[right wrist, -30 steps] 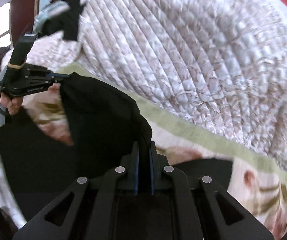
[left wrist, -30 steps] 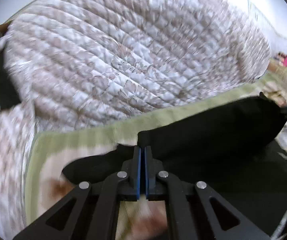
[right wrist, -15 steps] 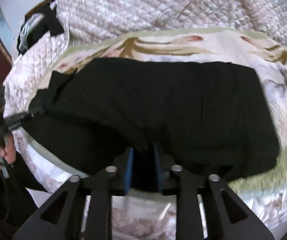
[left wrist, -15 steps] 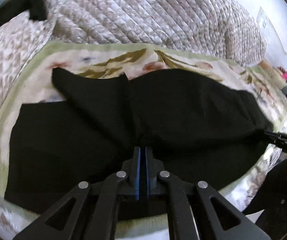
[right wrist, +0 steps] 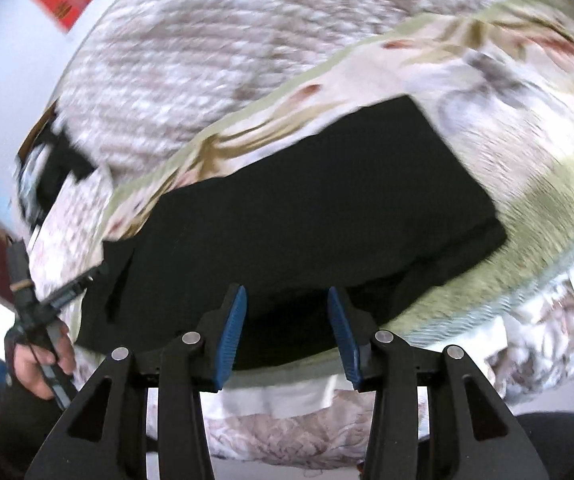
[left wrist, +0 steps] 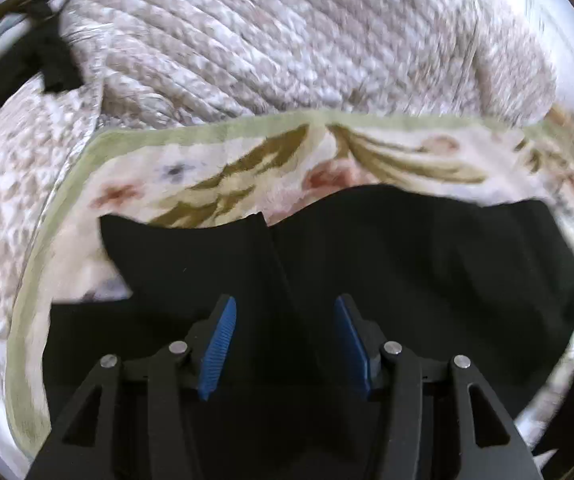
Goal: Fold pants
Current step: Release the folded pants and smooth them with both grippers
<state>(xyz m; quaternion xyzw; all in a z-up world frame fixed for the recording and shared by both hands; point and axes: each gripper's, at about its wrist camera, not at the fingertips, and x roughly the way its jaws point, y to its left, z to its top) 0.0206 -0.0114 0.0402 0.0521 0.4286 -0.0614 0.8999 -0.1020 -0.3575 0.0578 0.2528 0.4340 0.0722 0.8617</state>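
both my left gripper (left wrist: 285, 340) and right gripper (right wrist: 286, 334) are now standing released, fingers spread, while the black pants (right wrist: 307, 216) are lying folded on the floral blanket (left wrist: 247, 160).

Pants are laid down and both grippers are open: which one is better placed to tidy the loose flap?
Left. The left hand-held gripper hangs open directly over the pants, beside the flap; the right hand-held gripper sits at the near edge.

Motion blur smears the quilt (right wrist: 215, 80); the pants (left wrist: 407, 280) run under the left tool (left wrist: 283, 340).
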